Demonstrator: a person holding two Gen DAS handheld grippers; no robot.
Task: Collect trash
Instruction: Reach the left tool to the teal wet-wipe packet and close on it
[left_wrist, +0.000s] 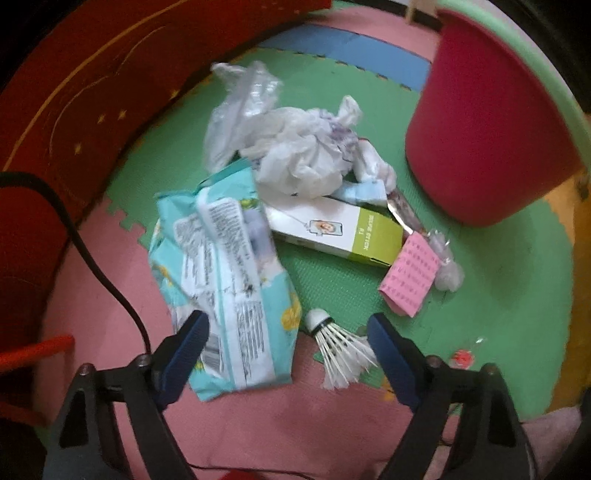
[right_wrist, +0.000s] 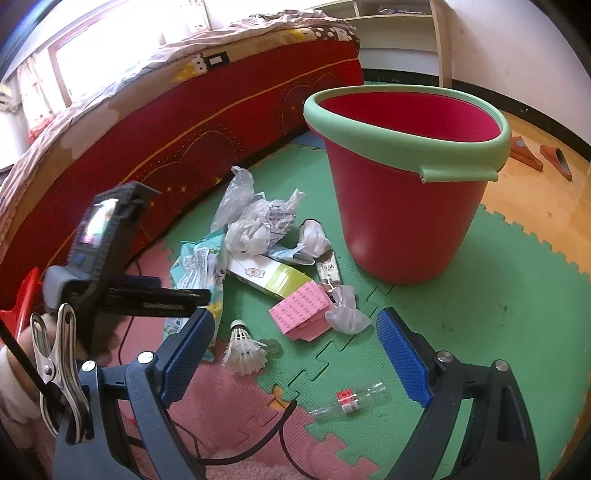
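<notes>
My red plastic bucket with the pale green rim looks empty as far as I can see inside, so I judge the collecting barely begun. The whole pile lies on the foam floor mat: crumpled white plastic bags, a teal wet-wipe packet, a white and green carton, a pink paper slip, a white feather shuttlecock. My left hand-held gripper hangs spread wide over the packet and shuttlecock, gripping nothing; my right hand-held gripper is spread too, empty.
</notes>
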